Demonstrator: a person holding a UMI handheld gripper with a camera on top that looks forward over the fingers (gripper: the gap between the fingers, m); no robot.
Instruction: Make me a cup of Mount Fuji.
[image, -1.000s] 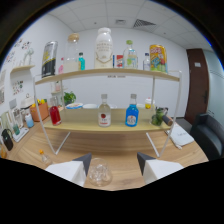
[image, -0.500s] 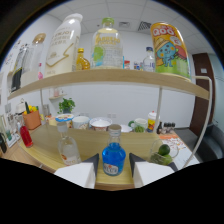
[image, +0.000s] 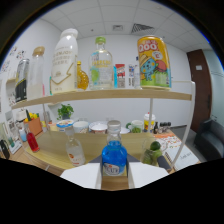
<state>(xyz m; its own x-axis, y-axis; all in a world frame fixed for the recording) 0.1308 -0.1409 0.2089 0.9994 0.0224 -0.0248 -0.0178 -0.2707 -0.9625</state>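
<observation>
Gripper (image: 116, 175) fingers stand apart around a blue-liquid bottle (image: 114, 156) that rests on the lower shelf (image: 50, 152) at six o'clock, a clear bottle (image: 75, 150) at its nine o'clock; the step looks like fetching this ingredient, so next comes closing on it.
</observation>
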